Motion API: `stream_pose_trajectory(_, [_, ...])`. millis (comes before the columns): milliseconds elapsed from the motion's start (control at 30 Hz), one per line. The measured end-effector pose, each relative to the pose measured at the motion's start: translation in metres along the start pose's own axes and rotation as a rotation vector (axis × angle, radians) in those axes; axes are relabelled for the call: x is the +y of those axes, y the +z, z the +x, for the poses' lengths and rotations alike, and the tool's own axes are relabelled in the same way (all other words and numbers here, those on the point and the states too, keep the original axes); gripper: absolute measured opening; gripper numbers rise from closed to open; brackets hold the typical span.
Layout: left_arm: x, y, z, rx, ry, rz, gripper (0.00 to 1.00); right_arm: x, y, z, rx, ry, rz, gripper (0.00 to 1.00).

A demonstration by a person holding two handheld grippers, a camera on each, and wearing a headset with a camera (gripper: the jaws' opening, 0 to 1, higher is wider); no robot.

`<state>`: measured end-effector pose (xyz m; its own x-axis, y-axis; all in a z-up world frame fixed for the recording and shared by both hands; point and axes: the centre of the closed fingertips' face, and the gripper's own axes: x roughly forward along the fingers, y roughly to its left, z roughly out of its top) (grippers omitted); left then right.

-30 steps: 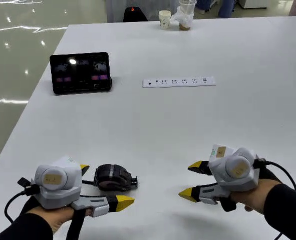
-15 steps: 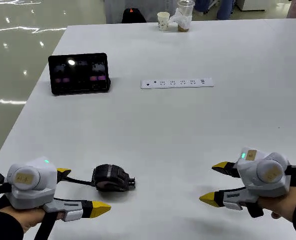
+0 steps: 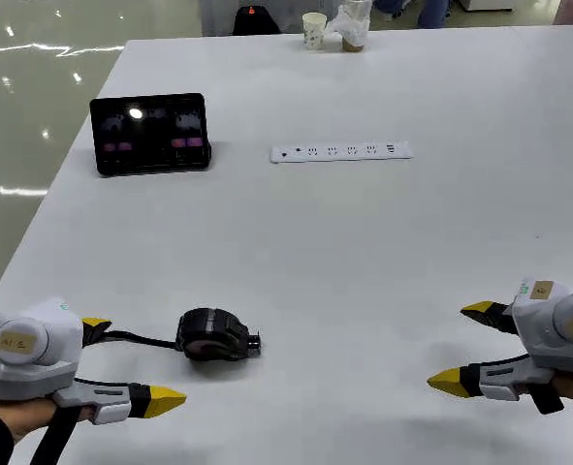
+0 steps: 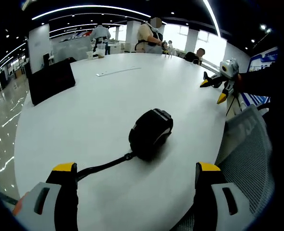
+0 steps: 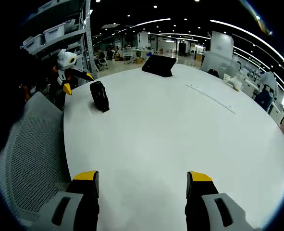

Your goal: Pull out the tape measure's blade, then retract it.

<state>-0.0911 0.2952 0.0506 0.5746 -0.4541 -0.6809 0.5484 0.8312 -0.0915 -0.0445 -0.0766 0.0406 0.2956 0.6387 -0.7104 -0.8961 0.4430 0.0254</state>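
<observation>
Fingers of left gripper and right gripper wide apart, empty; tape measure lengthwise, mouth toward right gripper.

The right gripper is cut off at 4 o'clock. The tablet at 10 o'clock has a blurry screen.

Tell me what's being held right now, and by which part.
Nothing. The left gripper and right gripper are open; the tape measure lies on the table.
</observation>
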Motion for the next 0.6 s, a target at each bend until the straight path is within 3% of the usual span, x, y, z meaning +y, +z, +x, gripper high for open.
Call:
stream_pose_trajectory(100, [0.002,0.001,-0.004,-0.004,0.003,-0.001,0.99,-0.001,-0.007,-0.006,0.005,0.007,0.006,0.85])
stream_pose_trajectory(400, [0.009,-0.003,-0.012,-0.001,0.016,-0.012,0.99,-0.015,-0.027,-0.031,0.021,-0.027,0.047,0.98])
stream_pose_trajectory(600, [0.008,-0.003,-0.015,0.002,0.011,-0.007,0.99,-0.014,-0.033,-0.038,0.024,-0.026,0.075,0.99])
